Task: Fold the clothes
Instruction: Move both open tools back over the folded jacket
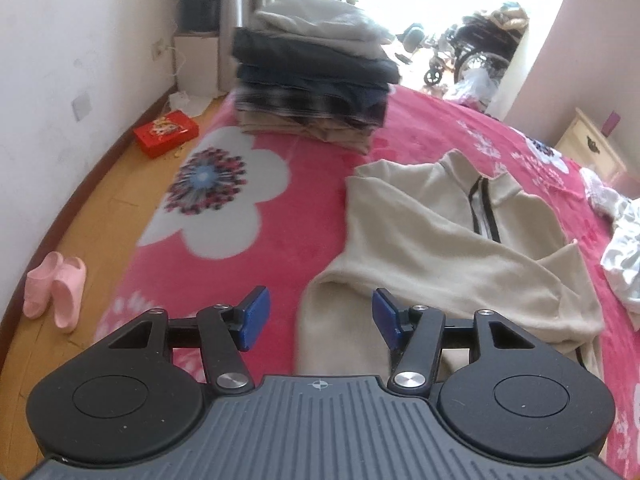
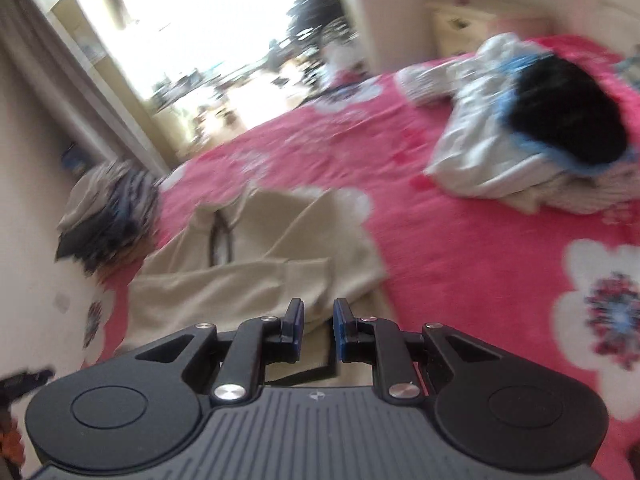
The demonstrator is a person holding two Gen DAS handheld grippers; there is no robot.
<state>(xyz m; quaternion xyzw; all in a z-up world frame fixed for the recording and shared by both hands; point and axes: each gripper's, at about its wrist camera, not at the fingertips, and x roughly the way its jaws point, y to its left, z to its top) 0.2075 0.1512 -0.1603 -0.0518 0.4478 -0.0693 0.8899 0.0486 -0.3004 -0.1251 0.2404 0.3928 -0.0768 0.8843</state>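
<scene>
A beige zip-neck sweater (image 1: 440,248) lies on the pink flowered bed cover (image 1: 304,216), one sleeve folded across its body. My left gripper (image 1: 320,318) hovers over the sweater's near left edge, wide open, with nothing between its blue pads. In the right wrist view the same sweater (image 2: 256,276) lies just ahead of my right gripper (image 2: 318,322). Its jaws stand a narrow gap apart above the cloth, and no fabric is pinched between them. That view is blurred.
A tall stack of folded clothes (image 1: 316,80) sits at the bed's far left corner. A loose pile of white and dark clothes (image 2: 520,132) lies at the right. On the wooden floor are a red box (image 1: 166,132) and pink slippers (image 1: 54,288). A cream bedside cabinet (image 1: 592,148) stands beyond.
</scene>
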